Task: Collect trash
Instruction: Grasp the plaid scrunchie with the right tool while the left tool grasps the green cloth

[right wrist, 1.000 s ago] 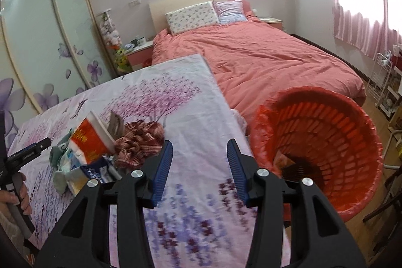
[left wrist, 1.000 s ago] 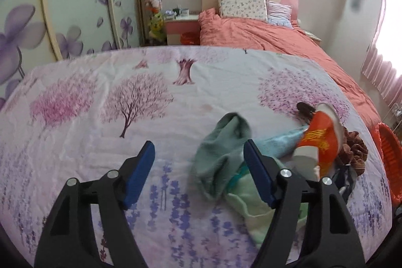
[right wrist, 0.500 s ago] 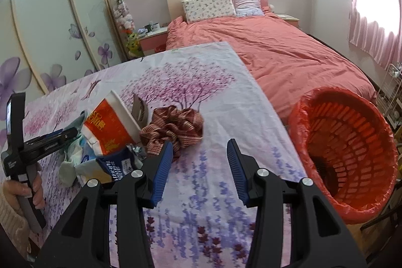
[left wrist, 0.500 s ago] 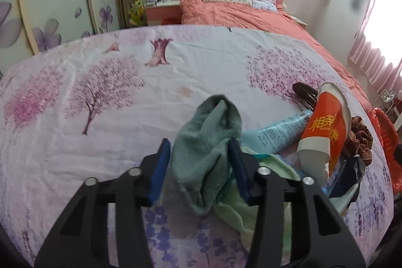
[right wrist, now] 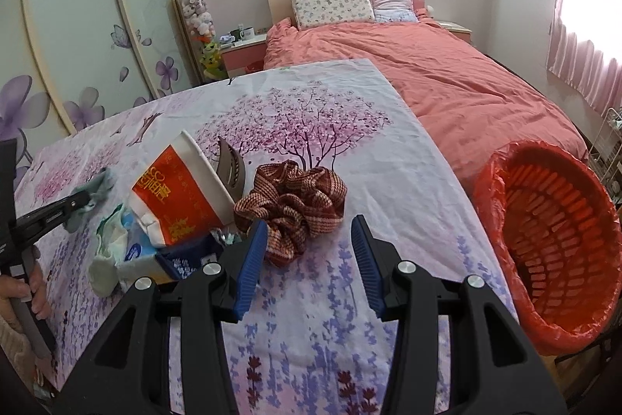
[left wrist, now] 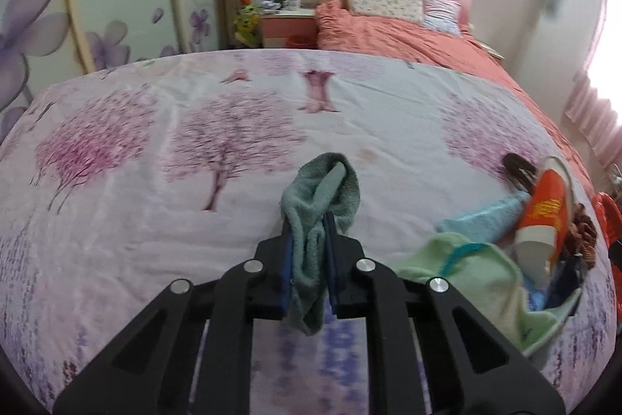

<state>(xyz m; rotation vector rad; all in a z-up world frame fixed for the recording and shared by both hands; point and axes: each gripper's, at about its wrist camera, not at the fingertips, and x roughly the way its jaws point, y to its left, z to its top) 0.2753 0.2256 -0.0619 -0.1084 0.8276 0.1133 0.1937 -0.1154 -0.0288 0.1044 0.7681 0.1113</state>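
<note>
My left gripper [left wrist: 309, 220] is closing on a grey-green sock [left wrist: 320, 193], and its blue pads press the sock from both sides; the toe loops out past the fingertips. In the right wrist view the left gripper [right wrist: 83, 201] shows at the far left with the sock [right wrist: 97, 187]. My right gripper [right wrist: 311, 232] stands open just in front of a red-brown scrunchie [right wrist: 295, 205], with nothing between its fingers. The trash pile beside the scrunchie holds an orange-and-white paper cup [right wrist: 175, 197], a pale green cloth [left wrist: 478, 279] and a light blue tube [left wrist: 486, 216].
A red basket [right wrist: 552, 240] lined with a red bag stands off the right edge of the flowered sheet [right wrist: 311, 111]. A bed with a coral duvet [right wrist: 447, 76] lies behind. Wardrobe doors [right wrist: 77, 45] line the left. A person's hand [right wrist: 23, 294] grips the left gripper's handle.
My left gripper moved forward and down over the sock and closed on it. My right gripper swung left from the basket toward the scrunchie, still open at the same width.
</note>
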